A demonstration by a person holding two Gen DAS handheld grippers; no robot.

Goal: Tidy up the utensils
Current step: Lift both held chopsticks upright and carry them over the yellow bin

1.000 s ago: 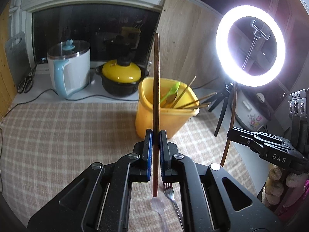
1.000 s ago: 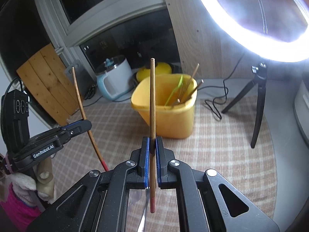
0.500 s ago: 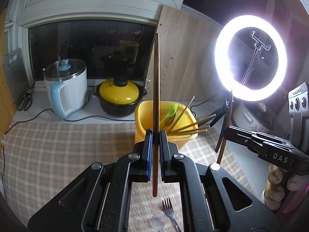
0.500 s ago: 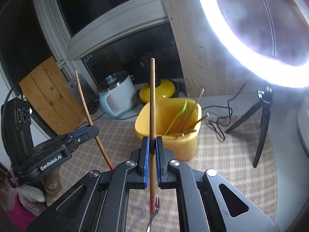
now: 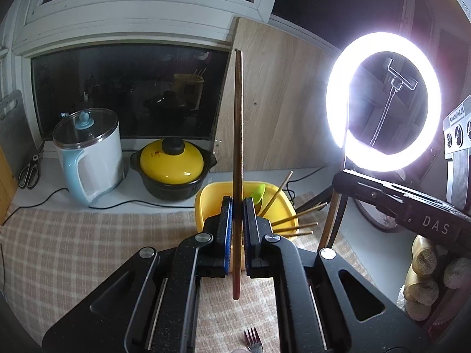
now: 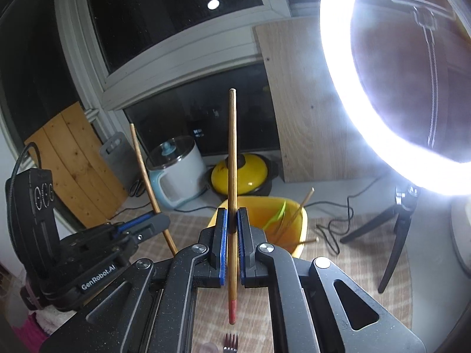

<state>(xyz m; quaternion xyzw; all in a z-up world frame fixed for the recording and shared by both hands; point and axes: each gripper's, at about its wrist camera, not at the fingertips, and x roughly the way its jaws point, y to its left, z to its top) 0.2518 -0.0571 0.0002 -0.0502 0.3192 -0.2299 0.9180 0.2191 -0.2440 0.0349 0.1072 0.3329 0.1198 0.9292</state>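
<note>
Now my left hand-held gripper is clamped on one chopstick, held upright, and my right hand-held gripper pinches a second chopstick the same way, its red tip hanging below the pads. The yellow bin sits just beyond both, with other chopsticks and a green spoon leaning inside it.

I think the step is dropping both sticks into the bin. To do it well I should bring each low end over the bin's rim, tip it past the sticks fanned out inside, and let go only once the end is well inside.

A fork lies on the surface nearer me than the bin, cut off by the edge. The bin's floor is hidden.
</note>
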